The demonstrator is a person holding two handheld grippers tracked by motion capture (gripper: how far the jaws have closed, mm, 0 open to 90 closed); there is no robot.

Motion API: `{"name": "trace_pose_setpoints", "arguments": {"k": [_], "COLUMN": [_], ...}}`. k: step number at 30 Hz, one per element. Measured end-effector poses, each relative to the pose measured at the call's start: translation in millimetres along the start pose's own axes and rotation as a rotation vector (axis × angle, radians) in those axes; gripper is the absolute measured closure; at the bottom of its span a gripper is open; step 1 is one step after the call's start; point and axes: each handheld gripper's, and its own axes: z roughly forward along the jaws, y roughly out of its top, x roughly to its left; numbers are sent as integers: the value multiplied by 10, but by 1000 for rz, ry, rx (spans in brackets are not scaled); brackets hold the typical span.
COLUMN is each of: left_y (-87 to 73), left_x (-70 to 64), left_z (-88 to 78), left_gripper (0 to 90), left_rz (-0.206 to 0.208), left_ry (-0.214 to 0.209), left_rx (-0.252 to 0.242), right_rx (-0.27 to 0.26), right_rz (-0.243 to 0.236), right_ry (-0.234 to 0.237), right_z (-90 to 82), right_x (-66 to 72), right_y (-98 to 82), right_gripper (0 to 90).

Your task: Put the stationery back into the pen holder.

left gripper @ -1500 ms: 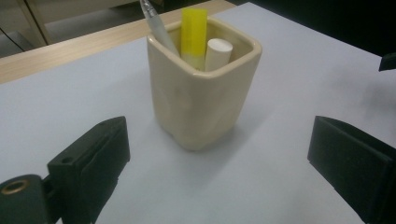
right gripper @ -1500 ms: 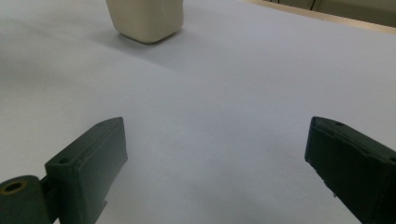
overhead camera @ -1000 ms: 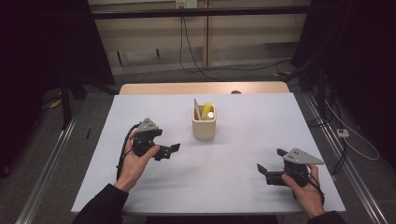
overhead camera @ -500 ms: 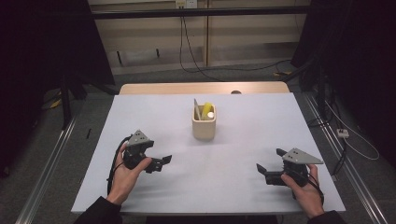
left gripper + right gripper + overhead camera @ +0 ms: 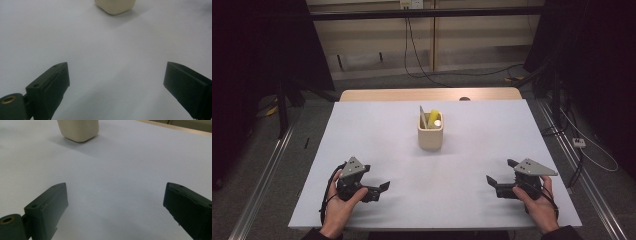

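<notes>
Back toward the person comes the left gripper (image 5: 373, 189), drawn away from the cream holder (image 5: 430, 136) and now low at the near left of the tabletop (image 5: 482, 150), while the right gripper (image 5: 496, 184) sits just where it was at the near right. That holder stands upright at the middle of the white tabletop, well apart from both grippers, with a yellow object (image 5: 433, 118) and a pale flat piece (image 5: 424, 116) poking out of its top. From the left gripper view the holder's (image 5: 115, 6) base shows at the top edge, far ahead, and the black fingers (image 5: 51, 87) stand wide apart with bare tabletop between them. From the right gripper view the holder (image 5: 78, 130) sits up and to the left, and those fingers (image 5: 48, 206) are spread wide too, gripping nothing. Each gripper rests in a hand near the front edge, a cable (image 5: 326, 197) looping beside the left one. Beyond the far edge runs a wooden strip (image 5: 412, 94), then dark floor with cables.
</notes>
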Motion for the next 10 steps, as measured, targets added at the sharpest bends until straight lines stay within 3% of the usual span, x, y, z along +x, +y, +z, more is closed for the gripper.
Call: {"name": "trace_pose_setpoints", "arguments": {"k": [2,7,10], "left_y": [-13,-24,-30], "left_x": [-15,-34,-12], "left_z": [-7,8,9], "left_gripper": [70,70,70], "left_rz": [32,40,12], "left_ry": [41,34,28], "left_rx": [-5,-23,-28], "right_rx": [1,3,4], "right_rz": [-3,-4,-5], "right_ry": [3,12,15], "right_z": [6,15,20], "right_x": [4,5,2], "right_y": [2,9,9], "right_gripper": [58,58,58]}}
